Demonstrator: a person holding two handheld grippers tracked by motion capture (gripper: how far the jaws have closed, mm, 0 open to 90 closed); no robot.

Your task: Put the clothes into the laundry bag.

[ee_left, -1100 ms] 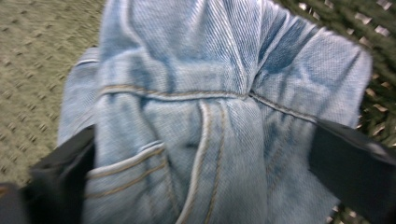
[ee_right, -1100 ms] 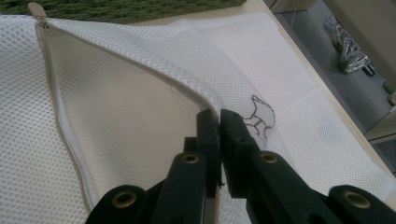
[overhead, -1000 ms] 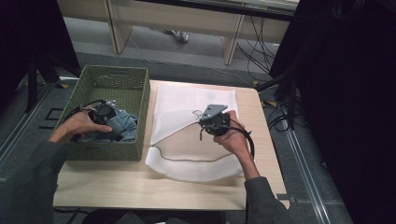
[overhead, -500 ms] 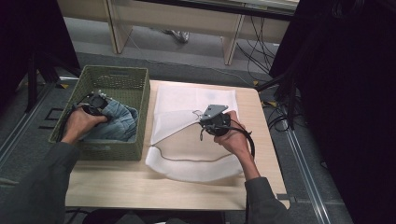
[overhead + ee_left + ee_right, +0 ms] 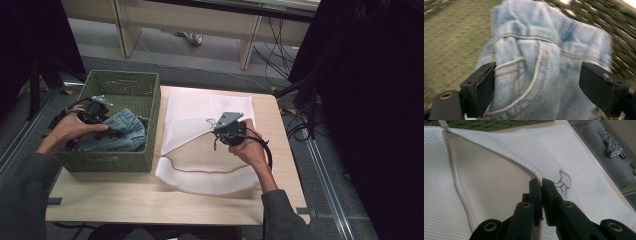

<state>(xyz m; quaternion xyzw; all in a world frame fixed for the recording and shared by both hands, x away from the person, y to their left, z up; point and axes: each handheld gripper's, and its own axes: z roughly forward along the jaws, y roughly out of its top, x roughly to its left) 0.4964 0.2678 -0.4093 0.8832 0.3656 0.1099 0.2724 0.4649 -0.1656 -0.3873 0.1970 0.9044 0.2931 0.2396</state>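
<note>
- high view: right gripper (image 5: pixel 223 131) is clamped on the mesh bag (image 5: pixel 200 120) edge, holding its mouth open for loading.
- left gripper (image 5: pixel 102 112) has just been opening, jaws apart around the jeans (image 5: pixel 544 72) in the basket (image 5: pixel 125 90).

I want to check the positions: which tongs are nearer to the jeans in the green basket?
Left. The left tongs are inside the green basket, their jaws apart around the jeans. The right tongs are farther off, shut on the white mesh bag's edge.

Dim room, dark edges up high; the white mesh bag (image 5: pixel 205 150) glows brightest. Motion blur smears the jeans (image 5: pixel 544 70) and basket weave (image 5: pixel 454 45).
</note>
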